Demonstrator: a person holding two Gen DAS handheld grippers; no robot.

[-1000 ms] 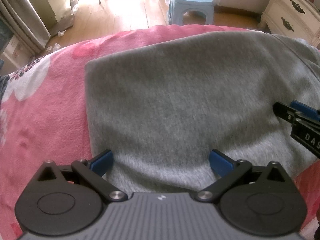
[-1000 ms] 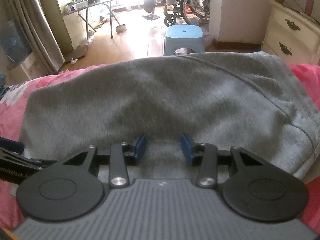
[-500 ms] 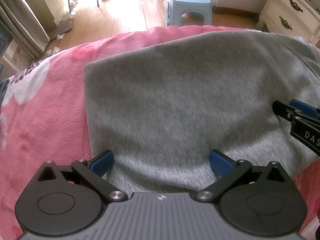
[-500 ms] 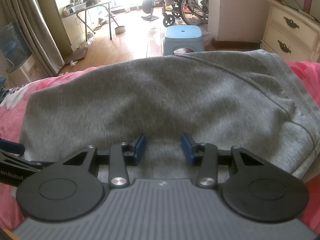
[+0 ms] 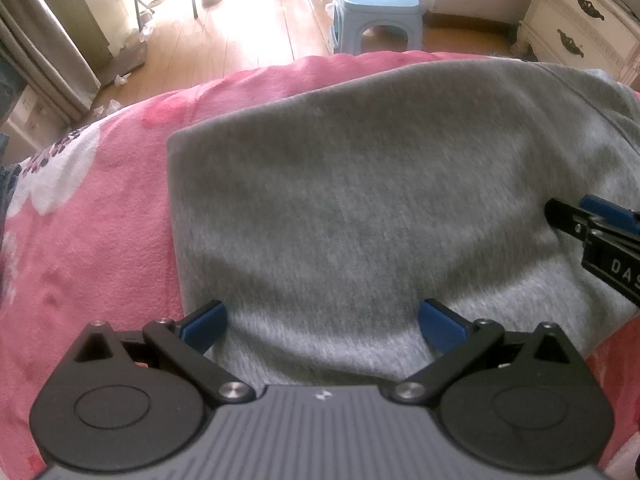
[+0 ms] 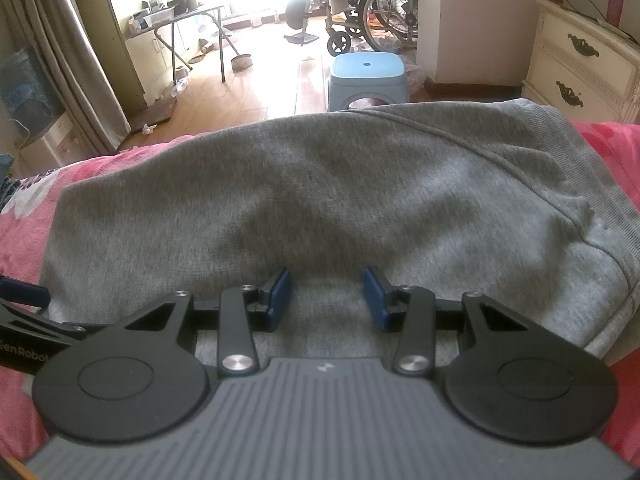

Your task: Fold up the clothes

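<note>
The left gripper (image 5: 322,326) tilts steeply down over the grey garment's (image 5: 360,200) near edge, fingers spread wide, gripping nothing. The right gripper (image 6: 326,294) angles down, fingers partly open, cloth between but unpinched. The garment lies mid-frame on a pink floral bed (image 5: 88,216). Only the right view shows a wheelchair (image 6: 372,12), upper centre.

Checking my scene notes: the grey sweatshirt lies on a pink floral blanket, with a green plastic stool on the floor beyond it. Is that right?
Not quite: the plastic stool is light blue, not green, as the right wrist view shows. The grey sweatshirt does lie on the pink floral blanket, stool beyond.
</note>
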